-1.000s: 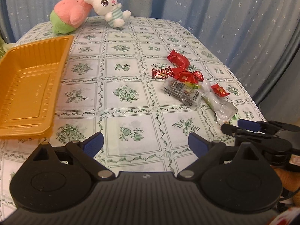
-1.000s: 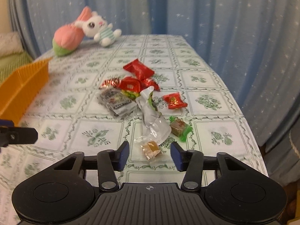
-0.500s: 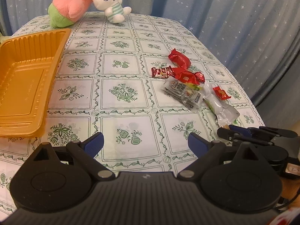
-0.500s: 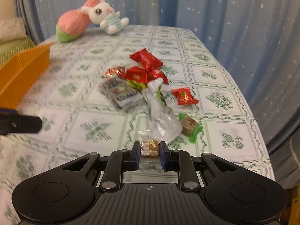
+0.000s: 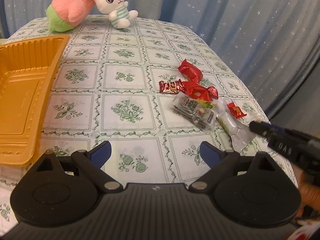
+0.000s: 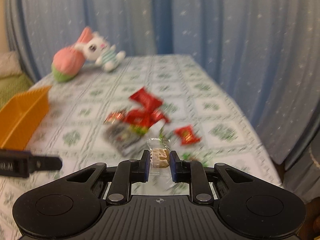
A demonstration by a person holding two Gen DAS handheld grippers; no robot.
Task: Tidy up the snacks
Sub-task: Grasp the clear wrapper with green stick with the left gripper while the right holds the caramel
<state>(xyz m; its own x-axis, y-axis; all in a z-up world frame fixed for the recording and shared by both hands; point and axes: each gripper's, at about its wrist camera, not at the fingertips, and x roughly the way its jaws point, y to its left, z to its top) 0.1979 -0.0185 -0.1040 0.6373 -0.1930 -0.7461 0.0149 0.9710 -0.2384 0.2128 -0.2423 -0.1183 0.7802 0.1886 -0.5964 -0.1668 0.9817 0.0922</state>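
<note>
Overall, the table [image 5: 128,92] carries a green-patterned cloth, and an orange tray [image 5: 22,100] sits at its left edge, nothing visible inside it. Two plush toys [image 5: 88,6] lie at the far end, before a blue curtain [image 5: 250,16]. A loose pile of snacks [image 5: 196,98] lies right of centre: red wrappers, a clear printed packet and a white pouch. The left gripper [image 5: 156,152] hovers above bare cloth, jaws wide apart, nothing between them. The right gripper [image 6: 159,165] has its jaws drawn close onto a small clear-wrapped brown candy [image 6: 160,157], pads pressing both sides. That candy sits off the cloth, just short of the pile; the background is blurred.
</note>
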